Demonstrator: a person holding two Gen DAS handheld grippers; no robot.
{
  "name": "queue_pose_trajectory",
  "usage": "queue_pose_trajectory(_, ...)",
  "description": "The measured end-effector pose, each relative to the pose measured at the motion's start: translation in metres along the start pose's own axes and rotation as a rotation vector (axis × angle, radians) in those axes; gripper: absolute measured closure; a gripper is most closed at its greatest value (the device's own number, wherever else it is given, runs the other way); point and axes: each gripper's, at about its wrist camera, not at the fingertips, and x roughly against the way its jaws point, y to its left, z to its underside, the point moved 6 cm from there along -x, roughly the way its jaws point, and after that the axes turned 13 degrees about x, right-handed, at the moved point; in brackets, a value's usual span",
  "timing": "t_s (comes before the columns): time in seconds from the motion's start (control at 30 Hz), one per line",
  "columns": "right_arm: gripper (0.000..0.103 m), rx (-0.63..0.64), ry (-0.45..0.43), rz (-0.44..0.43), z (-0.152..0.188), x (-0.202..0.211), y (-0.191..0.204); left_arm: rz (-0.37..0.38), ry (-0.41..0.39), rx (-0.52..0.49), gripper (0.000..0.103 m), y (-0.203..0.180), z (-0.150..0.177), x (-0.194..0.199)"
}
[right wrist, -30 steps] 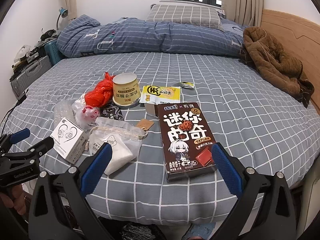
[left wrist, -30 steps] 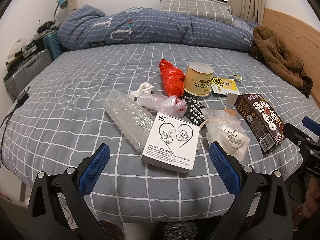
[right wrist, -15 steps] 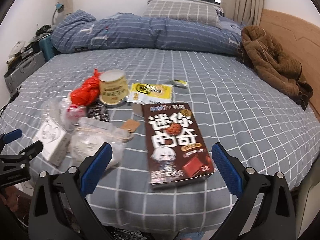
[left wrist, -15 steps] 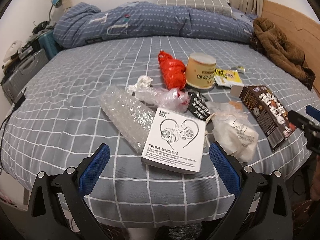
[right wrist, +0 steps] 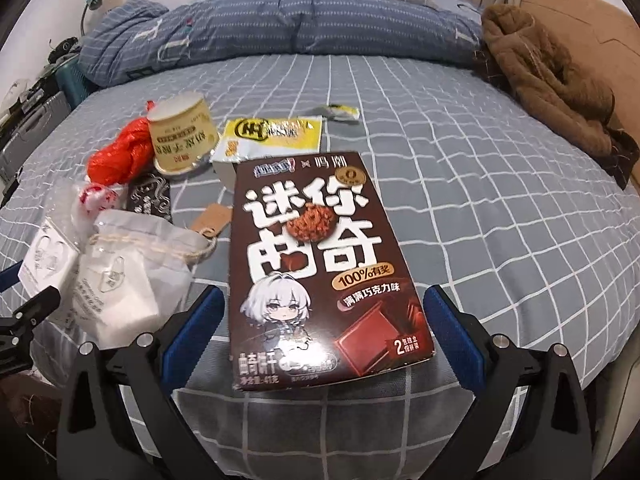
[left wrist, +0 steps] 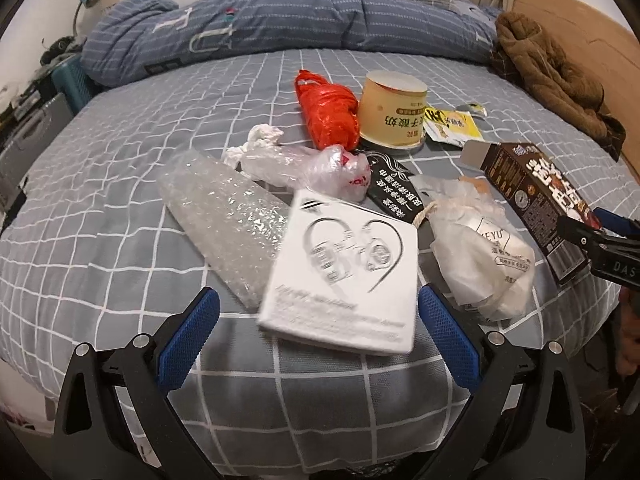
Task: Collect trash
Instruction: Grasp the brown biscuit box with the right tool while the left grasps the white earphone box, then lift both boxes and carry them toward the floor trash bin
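A: Fingers spread wide on both, touching nothing. The left gripper (left wrist: pixel 319 334) frames the white earphone box (left wrist: pixel 344 270); the right gripper (right wrist: pixel 323 328) frames the brown cookie box (right wrist: pixel 320 268).

B: So the approach step, judging by that?

A: Likely. Next, each should ease forward and close across its box. All the trash lies on the bed (right wrist: pixel 480 160), 2 boxes nearest.

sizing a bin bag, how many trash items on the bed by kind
boxes: 2, white earphone box, brown cookie box
plastic bags or wrap: 4
cups: 1
packets, tags and tissue: 5
total: 12
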Motion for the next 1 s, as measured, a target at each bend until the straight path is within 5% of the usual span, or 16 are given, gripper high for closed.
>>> queue_pose_trajectory(0.33, 0.007, 0.005, 0.035, 0.011, 0.007, -0.016, 0.003, 0.005, -0.004, -0.018, 0.010, -0.006, 0.001, -0.008)
queue_pose_trajectory(0.53, 0.011, 0.008, 0.024, 0.021, 0.009, -0.019, 0.003, 0.026, -0.007, -0.018, 0.029, -0.006, 0.002, -0.009)
queue_pose_trajectory(1.0, 0.013, 0.001, -0.086, 0.066, 0.002, 0.033, 0.014, 0.031, -0.032, 0.025, 0.030, 0.004, 0.003, 0.023)
